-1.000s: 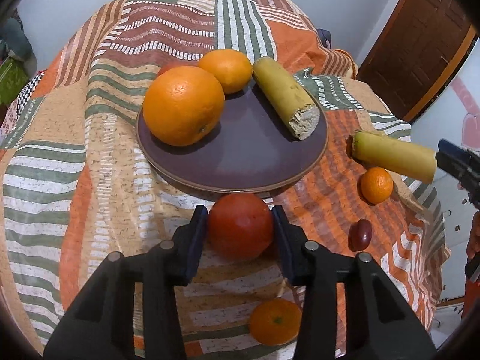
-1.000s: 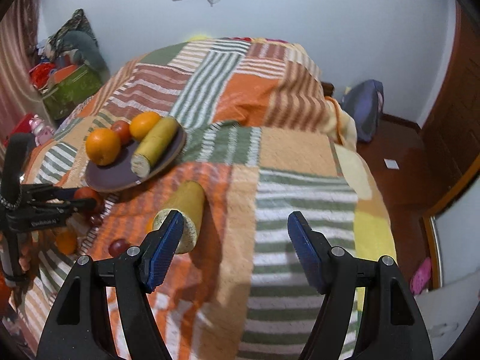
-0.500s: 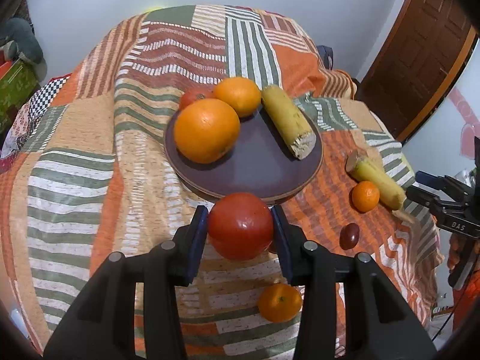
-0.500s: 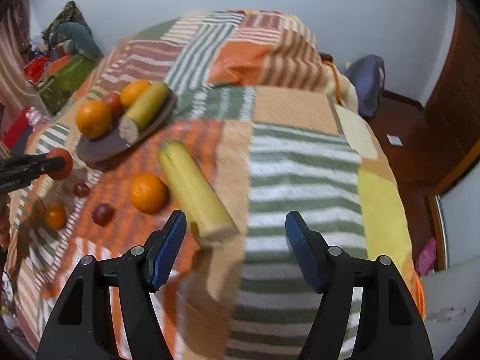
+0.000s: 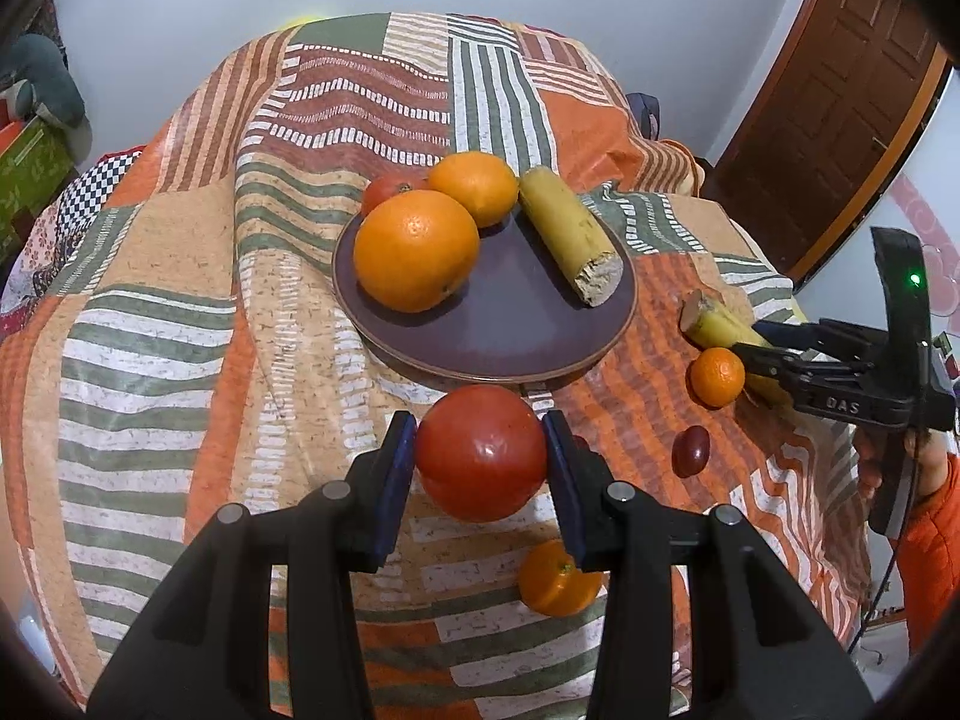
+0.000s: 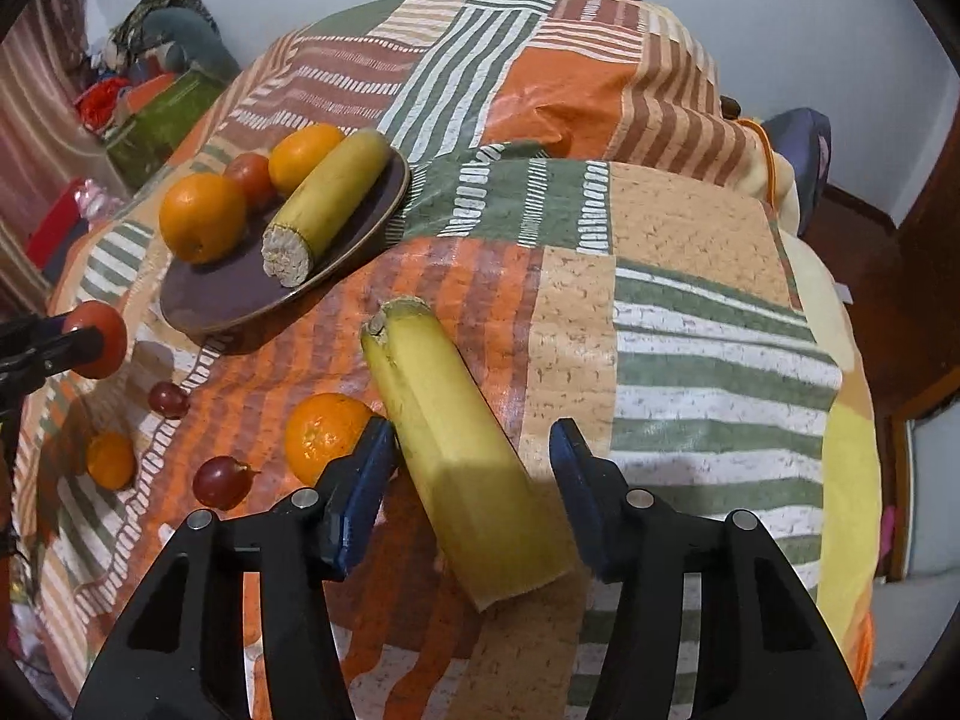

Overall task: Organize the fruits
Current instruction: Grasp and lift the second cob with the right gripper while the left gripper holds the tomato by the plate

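One banana piece (image 6: 456, 456) — lengthwise between right gripper (image 6: 474, 480) fingers.

Bed under patchwork bedspread (image 6: 678, 252) of striped orange, green and brown panels; pale blue wall (image 5: 630, 6) behind; brown panelled door (image 5: 840, 120) at right; green box (image 6: 159, 120) at left.

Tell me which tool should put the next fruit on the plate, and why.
Left. The left tool is already shut on the red tomato, held just short of the plate rim. The right tool is open, only straddling the banana piece on the bedspread.
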`<act>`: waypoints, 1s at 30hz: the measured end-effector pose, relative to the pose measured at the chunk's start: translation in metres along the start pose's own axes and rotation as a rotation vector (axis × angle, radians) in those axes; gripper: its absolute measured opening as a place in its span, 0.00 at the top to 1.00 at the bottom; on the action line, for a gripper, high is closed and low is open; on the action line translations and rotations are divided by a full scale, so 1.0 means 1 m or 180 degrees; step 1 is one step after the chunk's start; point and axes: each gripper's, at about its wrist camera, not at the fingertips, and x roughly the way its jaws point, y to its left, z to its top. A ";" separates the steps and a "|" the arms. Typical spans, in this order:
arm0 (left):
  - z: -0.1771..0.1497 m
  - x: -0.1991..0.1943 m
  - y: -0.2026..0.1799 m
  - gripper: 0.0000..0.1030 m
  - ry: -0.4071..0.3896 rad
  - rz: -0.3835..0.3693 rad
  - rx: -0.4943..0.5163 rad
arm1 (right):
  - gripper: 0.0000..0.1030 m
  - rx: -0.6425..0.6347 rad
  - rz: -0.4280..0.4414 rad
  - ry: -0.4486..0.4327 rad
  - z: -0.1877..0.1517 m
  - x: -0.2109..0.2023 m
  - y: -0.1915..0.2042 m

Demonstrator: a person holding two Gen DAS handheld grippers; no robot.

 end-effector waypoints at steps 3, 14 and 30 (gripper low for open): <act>-0.001 -0.001 -0.003 0.59 -0.0012 -0.0025 0.0012 | 0.56 -0.0051 0.0041 0.0072 0.008 0.011 0.003; 0.008 -0.006 -0.001 0.59 -0.0087 0.0031 0.0021 | 0.66 0.0117 0.0038 -0.0169 0.015 -0.004 0.002; 0.029 0.001 0.002 0.59 -0.0180 0.0058 0.0008 | 0.68 -0.0054 0.0323 -0.0728 0.056 -0.052 0.046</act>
